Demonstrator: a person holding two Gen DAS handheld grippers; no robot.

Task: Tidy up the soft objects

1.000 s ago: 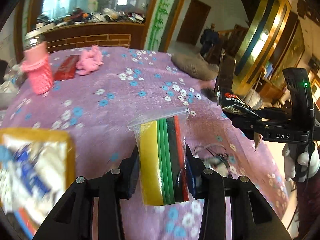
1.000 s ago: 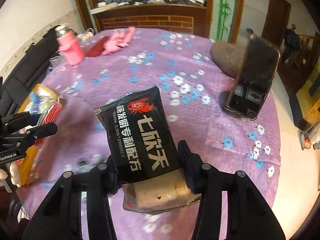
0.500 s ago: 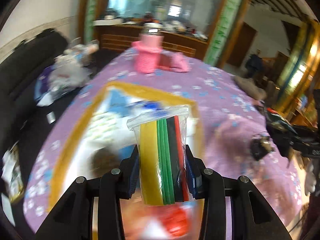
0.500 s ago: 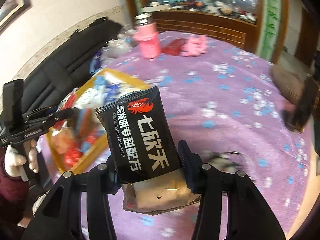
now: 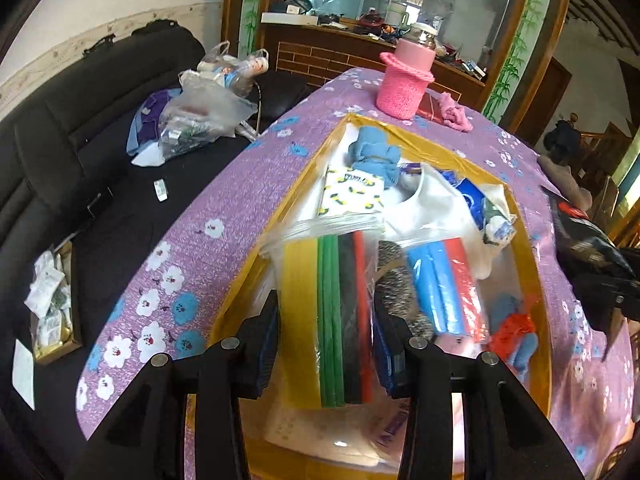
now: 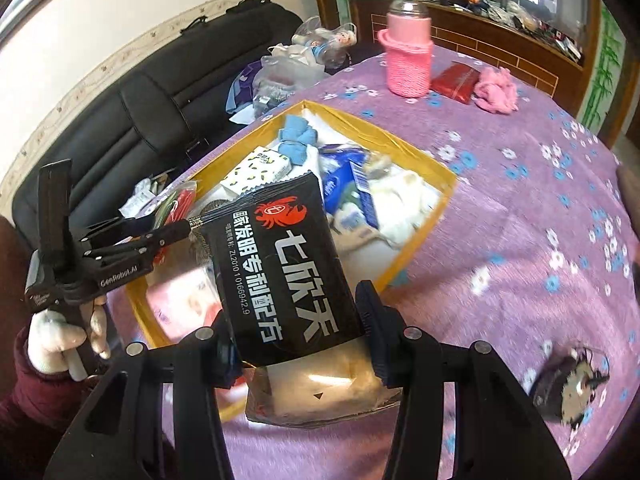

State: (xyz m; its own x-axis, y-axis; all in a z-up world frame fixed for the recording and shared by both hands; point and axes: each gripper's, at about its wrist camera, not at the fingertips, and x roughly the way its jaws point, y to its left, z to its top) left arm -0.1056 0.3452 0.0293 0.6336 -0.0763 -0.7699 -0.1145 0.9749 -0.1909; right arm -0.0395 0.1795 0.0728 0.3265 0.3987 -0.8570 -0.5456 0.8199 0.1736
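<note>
My left gripper (image 5: 326, 320) hangs over the near end of the yellow box (image 5: 400, 136). Its jaws are opening, with the pads still against a clear zip bag of yellow, green, black and red foam sheets (image 5: 328, 300). My right gripper (image 6: 296, 328) is shut on a black snack packet with a red crab logo (image 6: 288, 256), held above the box's near right corner (image 6: 424, 160). In the right wrist view the left gripper (image 6: 176, 228) reaches in from the left, held by a white-gloved hand (image 6: 52, 340). The box holds a blue sock (image 5: 374, 156), a tissue pack (image 5: 352, 192) and white cloths.
A jar in a pink knitted sleeve (image 6: 408, 56), a red pouch (image 6: 456, 80) and a pink cloth (image 6: 496, 90) stand behind the box on the purple flowered tablecloth (image 6: 520, 220). A dark spiky object (image 6: 568, 384) lies at the right. A black sofa with plastic bags (image 5: 200, 108) runs along the left.
Both grippers have swung left from over the open tablecloth to over the yellow box, each still carrying its item. The phone and cushion have gone out of view.
</note>
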